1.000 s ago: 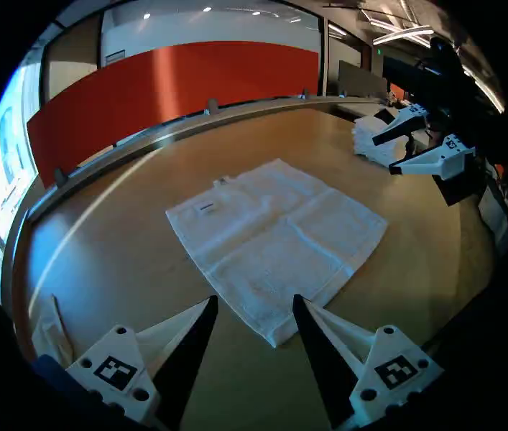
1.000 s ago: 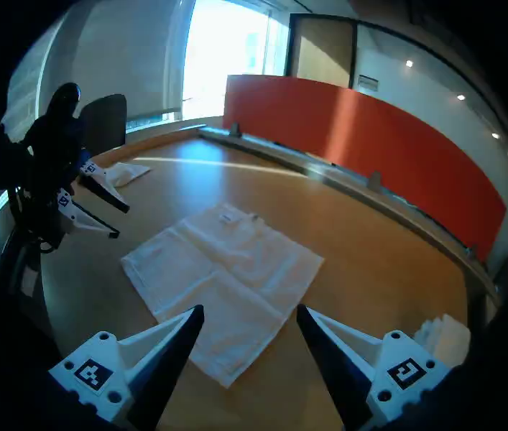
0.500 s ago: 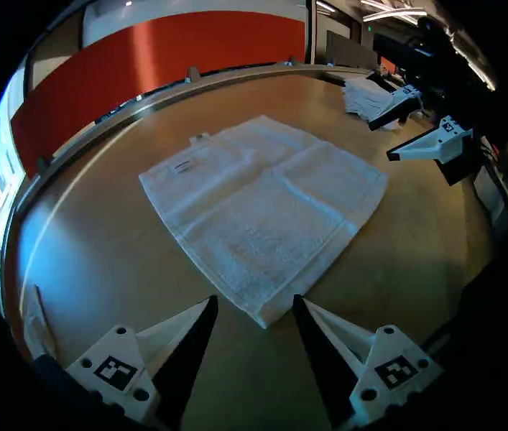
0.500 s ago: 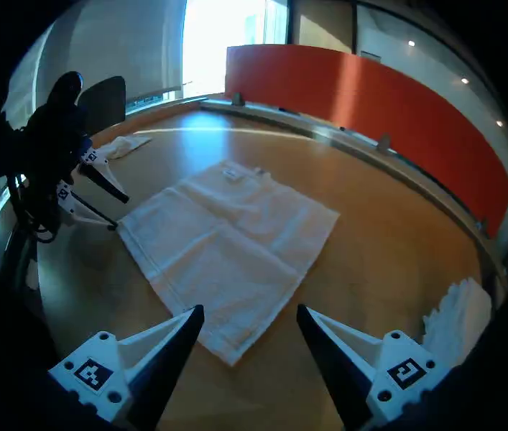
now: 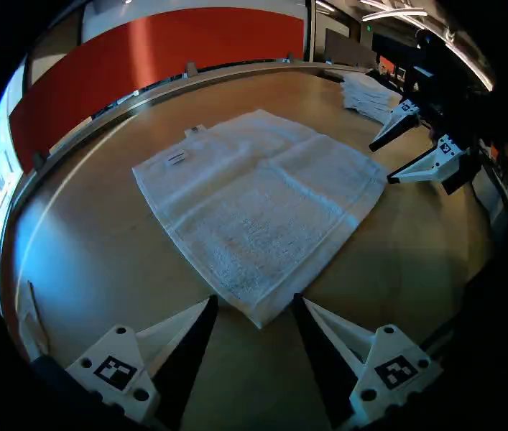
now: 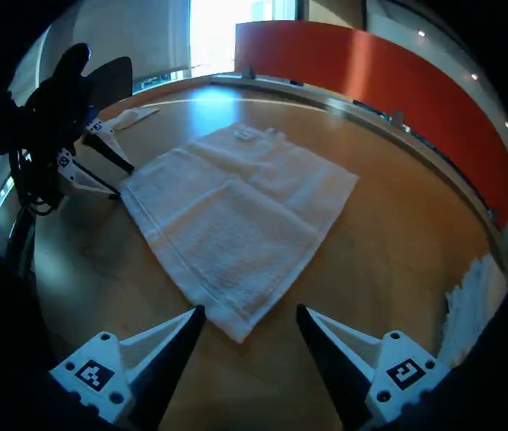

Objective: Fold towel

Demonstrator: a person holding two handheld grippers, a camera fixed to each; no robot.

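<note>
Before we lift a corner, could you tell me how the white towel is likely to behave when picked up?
The towel lies flat with soft creases, so it will probably droop limply from a lifted corner. Its looped terry surface should grip well. On the smooth table it may slide or bunch if pushed.

We list one wooden table point(image 5: 88, 237): a white towel point(image 5: 261, 208) spread flat at centre, a stack of folded towels point(image 5: 366, 95) near one edge, a loose cloth point(image 6: 130, 116) near another.
</note>
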